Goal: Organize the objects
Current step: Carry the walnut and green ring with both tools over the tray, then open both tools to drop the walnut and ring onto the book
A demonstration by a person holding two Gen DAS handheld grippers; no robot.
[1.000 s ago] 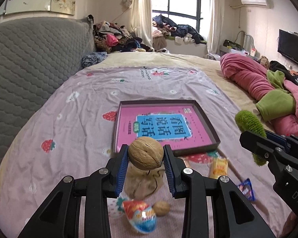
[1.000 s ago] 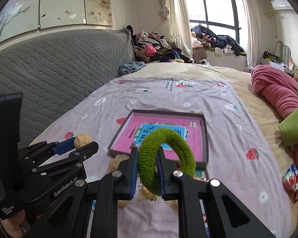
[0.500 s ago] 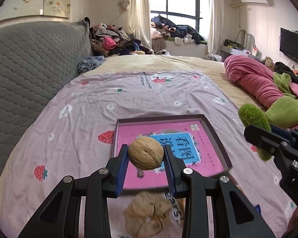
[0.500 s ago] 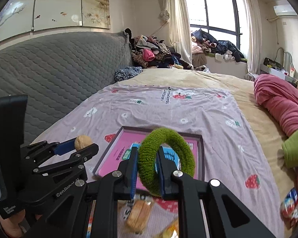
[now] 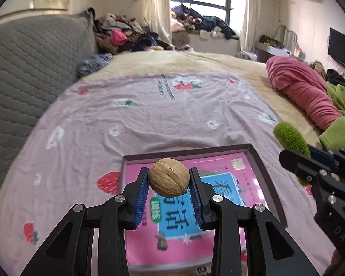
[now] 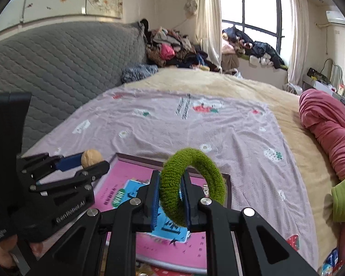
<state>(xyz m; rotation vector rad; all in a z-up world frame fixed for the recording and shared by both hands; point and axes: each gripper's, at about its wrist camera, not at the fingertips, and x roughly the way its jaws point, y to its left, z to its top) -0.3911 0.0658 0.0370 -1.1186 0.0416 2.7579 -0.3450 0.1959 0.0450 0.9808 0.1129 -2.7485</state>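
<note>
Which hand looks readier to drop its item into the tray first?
Left, probably. Its gripper holds the walnut over the tray, above the pink book. The right gripper with the green ring sits nearer the tray's right edge.

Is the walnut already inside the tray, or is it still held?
Held: the walnut is clamped between the left gripper fingers, above the tray, not in it.
</note>
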